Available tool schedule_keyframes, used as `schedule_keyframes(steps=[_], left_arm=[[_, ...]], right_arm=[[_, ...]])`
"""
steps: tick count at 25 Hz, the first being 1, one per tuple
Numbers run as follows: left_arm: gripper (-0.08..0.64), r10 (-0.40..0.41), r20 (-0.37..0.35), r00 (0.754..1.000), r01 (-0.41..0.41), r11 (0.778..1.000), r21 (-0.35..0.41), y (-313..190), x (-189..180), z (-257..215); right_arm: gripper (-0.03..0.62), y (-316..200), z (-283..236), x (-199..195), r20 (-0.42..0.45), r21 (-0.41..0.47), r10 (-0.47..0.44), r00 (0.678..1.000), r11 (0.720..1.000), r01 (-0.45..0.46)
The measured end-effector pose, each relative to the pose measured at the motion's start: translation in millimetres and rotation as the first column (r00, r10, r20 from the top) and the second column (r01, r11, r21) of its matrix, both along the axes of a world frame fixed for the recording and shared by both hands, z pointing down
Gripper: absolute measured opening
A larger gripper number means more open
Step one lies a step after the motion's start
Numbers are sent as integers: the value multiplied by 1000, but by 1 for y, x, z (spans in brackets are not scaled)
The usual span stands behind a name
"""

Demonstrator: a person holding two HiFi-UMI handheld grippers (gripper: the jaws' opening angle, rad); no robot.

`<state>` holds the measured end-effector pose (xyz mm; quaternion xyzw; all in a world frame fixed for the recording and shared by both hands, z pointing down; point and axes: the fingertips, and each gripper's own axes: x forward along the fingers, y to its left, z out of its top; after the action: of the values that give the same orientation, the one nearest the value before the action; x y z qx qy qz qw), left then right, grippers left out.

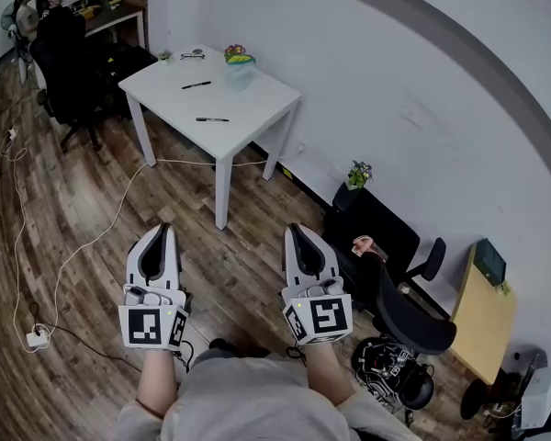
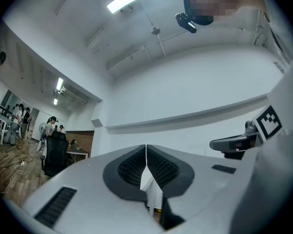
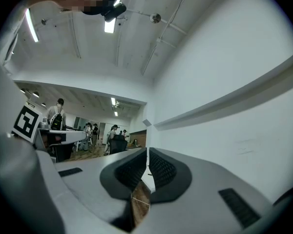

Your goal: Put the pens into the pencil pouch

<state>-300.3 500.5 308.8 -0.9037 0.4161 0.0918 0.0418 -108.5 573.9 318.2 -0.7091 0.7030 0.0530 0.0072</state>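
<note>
A white table [image 1: 165, 85] stands some way ahead across the wooden floor. Two black pens lie on it: one pen [image 1: 196, 84] near the middle, the other pen [image 1: 212, 119] closer to the front edge. The pencil pouch [image 1: 239, 65], with blue and yellow colouring, sits at the table's far side. My left gripper [image 1: 163, 231] and right gripper [image 1: 297, 231] are held side by side above the floor, well short of the table. In the left gripper view the left gripper [image 2: 146, 150] has its pads together with nothing between them. The right gripper [image 3: 147, 155] is likewise shut and empty.
A black office chair [image 1: 404, 315] and a helmet-like object [image 1: 395, 370] stand at my right, beside a wooden desk [image 1: 482, 315]. A potted plant [image 1: 358, 175] sits by the wall. A white cable [image 1: 101, 232] runs over the floor to a power strip [image 1: 37, 338]. People sit at desks far left [image 1: 55, 26].
</note>
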Motion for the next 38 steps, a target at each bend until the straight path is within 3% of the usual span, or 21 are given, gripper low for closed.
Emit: schedule_keyframes(steps=[11,21,30,38], left_arm=[[26,49,-25,998,-49,999,-13,-42,-19,7],[26,7,-29,1000,-7,1000,-5,-126,-9,7],[26,-31,-44,999,32,999,33,-227,26,-18],[26,-5,-56,998,8,999,54,-295,84,-24]], right_arm=[[35,-41,7,-18,13,-1,9,1000,1000,-9],[35,-130,4,7,15,23,-8,1000,1000,8],[35,-240,-22,45,-9,62,-54,998,997,55],[35,-298,-20,99,-8,57,-41,999,998,42]])
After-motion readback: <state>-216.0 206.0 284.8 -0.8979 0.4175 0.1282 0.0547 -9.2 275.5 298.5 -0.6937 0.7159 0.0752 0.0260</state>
